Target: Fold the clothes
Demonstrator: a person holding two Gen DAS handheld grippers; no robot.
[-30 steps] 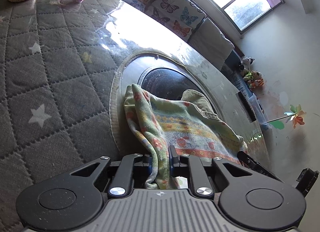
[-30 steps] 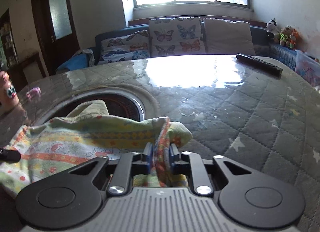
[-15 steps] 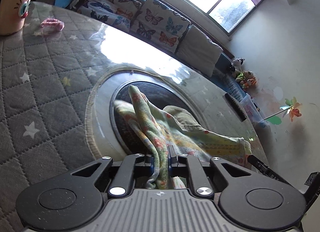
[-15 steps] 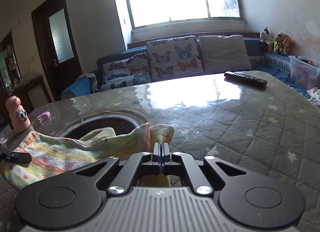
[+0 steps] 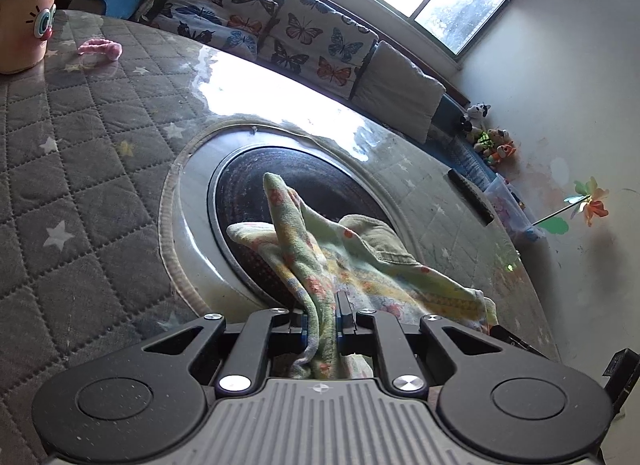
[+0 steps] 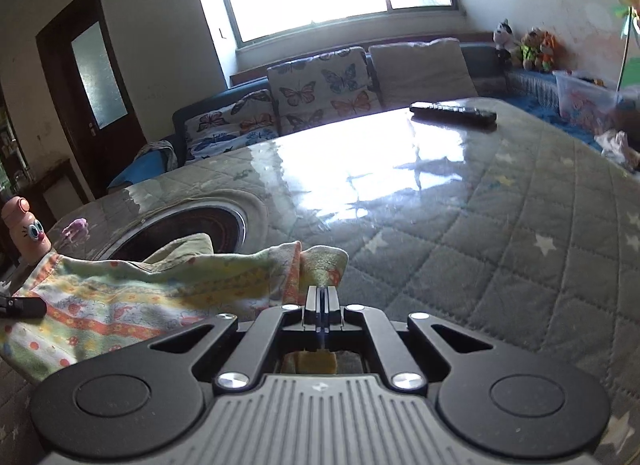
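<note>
Cloth: a small, soft cloth [image 5: 360, 265] with stripes and little flowers, green and yellow. It lies partly over the round hole [image 5: 280, 185] in the table [image 5: 80, 185], and its near side is lifted off the top.
Feel: I think it is light and floppy. It will sag and bunch up where nothing holds it. It will not break. It may slip if only a thin bit is held.
Where to hold: the two near corners look best, one for each gripper, so the edge between them stays straight.
Left gripper: the left gripper [image 5: 322, 319] pinches a thick bunch of the cloth. The bunch goes between the pads and hangs down behind them.
Right gripper: the right gripper [image 6: 320, 299] has its pads pressed tight together. The cloth corner sits right at the tips, and a bit of yellow shows behind the pads, so it seems to pinch a thin edge.
Cloth to grippers: the cloth stretches from one gripper to the other, on the near side of the hole. The far part rests over the hole.
Other things: a remote [image 6: 454, 113] lies far past the hole. A pink bottle [image 5: 24, 13] stands well off to the hole's left.
</note>
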